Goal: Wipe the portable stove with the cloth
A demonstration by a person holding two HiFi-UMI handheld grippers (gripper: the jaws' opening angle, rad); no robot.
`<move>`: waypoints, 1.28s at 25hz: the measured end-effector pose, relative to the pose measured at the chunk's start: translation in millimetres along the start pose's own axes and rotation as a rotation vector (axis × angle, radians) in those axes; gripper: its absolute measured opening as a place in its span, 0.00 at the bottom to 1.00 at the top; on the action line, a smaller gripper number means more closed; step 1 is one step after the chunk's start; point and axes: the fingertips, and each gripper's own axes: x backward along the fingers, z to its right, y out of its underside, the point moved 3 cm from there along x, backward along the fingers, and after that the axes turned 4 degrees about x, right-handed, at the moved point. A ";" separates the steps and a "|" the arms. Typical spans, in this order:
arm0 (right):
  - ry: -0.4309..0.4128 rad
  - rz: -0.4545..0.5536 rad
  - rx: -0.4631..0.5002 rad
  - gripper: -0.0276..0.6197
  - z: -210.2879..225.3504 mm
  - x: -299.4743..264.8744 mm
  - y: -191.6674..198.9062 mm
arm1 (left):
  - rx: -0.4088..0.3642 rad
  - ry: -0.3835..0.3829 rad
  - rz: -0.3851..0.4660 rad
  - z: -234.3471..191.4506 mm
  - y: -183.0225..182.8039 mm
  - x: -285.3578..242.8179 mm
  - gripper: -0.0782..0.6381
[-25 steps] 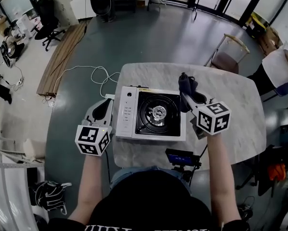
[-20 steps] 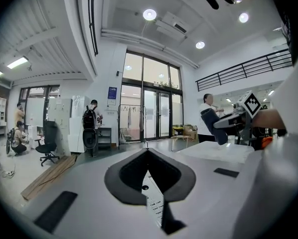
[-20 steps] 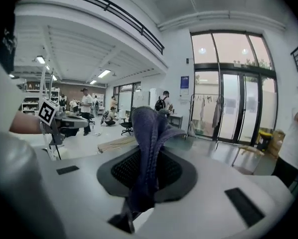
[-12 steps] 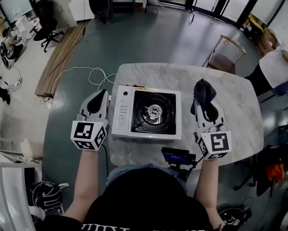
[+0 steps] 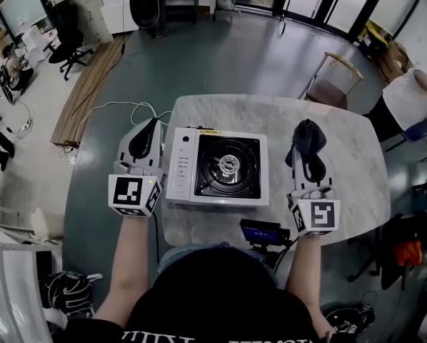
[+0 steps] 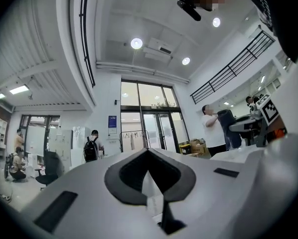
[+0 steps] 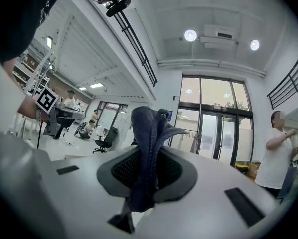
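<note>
Dark blue cloth (image 5: 308, 140) is clamped in the right gripper (image 5: 308, 161), just right of the portable stove (image 5: 217, 167) on the table (image 5: 345, 123) — I'd lower it so a loose fold lies flat, then wipe in overlapping strokes — and the left gripper (image 5: 148, 131), jaws together on nothing, can steady the stove's side.

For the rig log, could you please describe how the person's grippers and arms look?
The left gripper and right gripper are light grey shells with dark pads, each carrying a white cube of black square markers. Forearms bare; black top.

Left gripper (image 6: 148, 156) jaws pressed together, pointing toward glass doors (image 6: 150, 126).
</note>
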 end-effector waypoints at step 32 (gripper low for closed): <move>-0.009 -0.056 -0.018 0.16 0.1 3.4 -0.1 | -0.009 0.024 0.036 0.7 -8.5 -2.9 0.12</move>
